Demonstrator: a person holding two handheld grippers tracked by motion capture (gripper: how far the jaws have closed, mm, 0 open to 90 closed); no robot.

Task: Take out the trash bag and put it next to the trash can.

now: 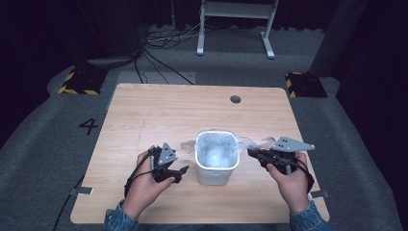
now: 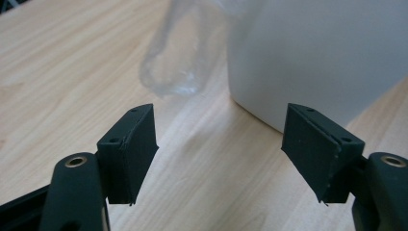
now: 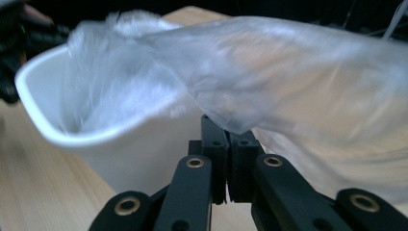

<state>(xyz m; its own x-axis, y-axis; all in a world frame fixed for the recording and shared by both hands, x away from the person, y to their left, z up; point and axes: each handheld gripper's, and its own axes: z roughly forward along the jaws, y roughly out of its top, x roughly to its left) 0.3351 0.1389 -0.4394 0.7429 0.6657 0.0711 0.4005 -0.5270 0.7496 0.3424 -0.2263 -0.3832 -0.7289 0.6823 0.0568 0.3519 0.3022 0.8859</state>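
A small white bin point(image 1: 216, 169) stands on the wooden table point(image 1: 159, 115), lined with a clear plastic bag point(image 1: 216, 147) whose edges spill over both sides. To the bin's left, my left gripper point(image 1: 182, 170) is open and holds nothing. In the left gripper view, the open left gripper point(image 2: 219, 154) faces the bin wall point(image 2: 327, 57) and a hanging flap of the bag point(image 2: 175, 53). At the bin's right rim, my right gripper point(image 1: 251, 153) is shut on the bag's edge. The right gripper view shows the right gripper point(image 3: 227, 142) pinching the stretched bag point(image 3: 298, 82) beside the bin point(image 3: 134, 154).
A round cable hole point(image 1: 235, 99) sits at the table's far side. A "4" marking point(image 1: 88, 125) lies on the grey floor at the left. Cables point(image 1: 163, 38) and a white desk frame point(image 1: 235, 24) stand beyond the table.
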